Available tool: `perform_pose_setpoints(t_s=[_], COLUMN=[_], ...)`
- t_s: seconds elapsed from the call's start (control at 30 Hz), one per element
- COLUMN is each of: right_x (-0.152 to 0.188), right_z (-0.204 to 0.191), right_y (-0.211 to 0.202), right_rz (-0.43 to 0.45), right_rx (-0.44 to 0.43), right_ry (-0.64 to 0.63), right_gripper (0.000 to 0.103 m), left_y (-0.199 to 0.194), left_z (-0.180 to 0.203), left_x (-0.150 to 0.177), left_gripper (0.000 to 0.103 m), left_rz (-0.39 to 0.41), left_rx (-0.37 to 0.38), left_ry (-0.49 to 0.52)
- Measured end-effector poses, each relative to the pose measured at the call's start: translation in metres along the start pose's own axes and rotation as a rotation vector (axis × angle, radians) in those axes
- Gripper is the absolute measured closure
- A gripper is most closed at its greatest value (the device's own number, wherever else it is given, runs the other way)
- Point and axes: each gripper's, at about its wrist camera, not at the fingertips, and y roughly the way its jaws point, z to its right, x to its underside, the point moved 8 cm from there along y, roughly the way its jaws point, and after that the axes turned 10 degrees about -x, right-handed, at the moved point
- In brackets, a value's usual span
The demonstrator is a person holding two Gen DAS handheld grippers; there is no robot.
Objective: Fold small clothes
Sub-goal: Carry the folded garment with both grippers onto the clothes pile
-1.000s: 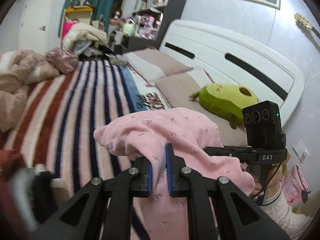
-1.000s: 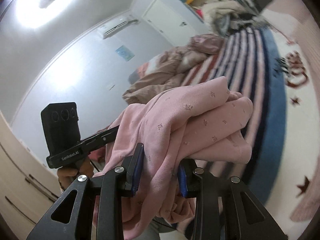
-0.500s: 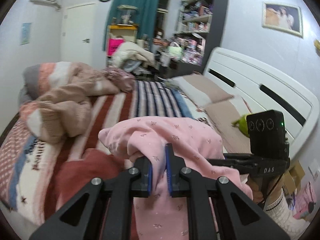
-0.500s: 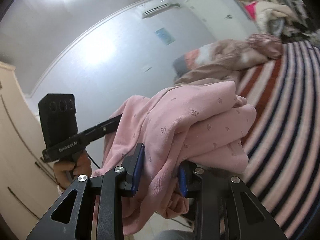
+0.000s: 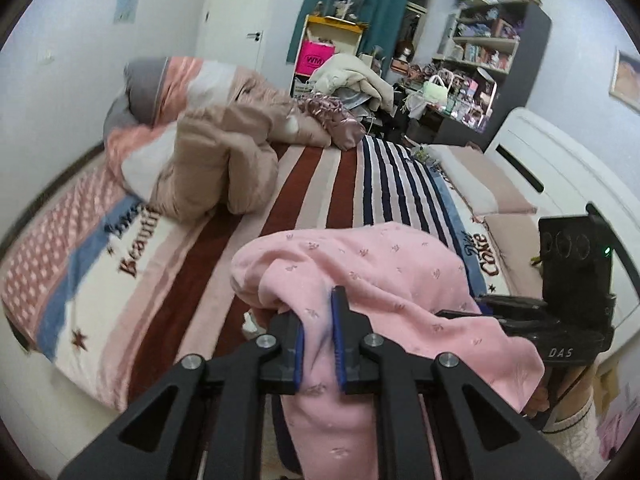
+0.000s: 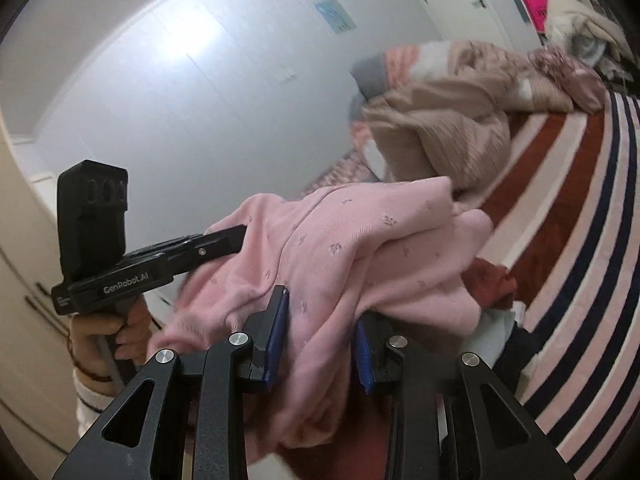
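Pink garment (image 5: 384, 280): lower part runs out past the bottom edge in the left wrist view; shape of garment not determinable from bunched folds. Right tongs (image 5: 460, 314): tips buried under pink cloth in that view. Dark red cloth (image 6: 492, 280) mostly covered by garment; type unclear. Shelf (image 5: 484, 52) contents too small to identify. Quilt (image 6: 452, 120) blurred.

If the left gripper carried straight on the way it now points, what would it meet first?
Beyond the pink garment clamped in the left gripper, probably the striped blanket on the bed; depth is hard to judge.
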Motion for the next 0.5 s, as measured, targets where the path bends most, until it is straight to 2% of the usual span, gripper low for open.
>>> perform_pose_setpoints(t_s=[0.13,0.23,0.4,0.5], right_x=[0.008,0.012,0.016,0.013], right_z=[0.019,0.020,0.017,0.018], right_y=[0.011,0.009,-0.009,-0.022], right_rz=[-0.034,-0.036,-0.031,-0.008], right_rx=[0.035,0.063,0.097,0.107], right_ry=[0.017,0.011,0.001,0.000], right_gripper=[0.077,0.068,0.052,0.051], left_y=[0.011,0.012,-0.006,-0.011], left_z=[-0.003,-0.001,0.007,0.008], left_x=[0.010,0.012,0.008,0.004], left_gripper=[0.088,0.077,0.046,0.042], left_rz=[-0.008,-0.006,0.034,0.044], left_rx=[0.017,0.027,0.057,0.054], left_ry=[0.009,0.004,0.028,0.039])
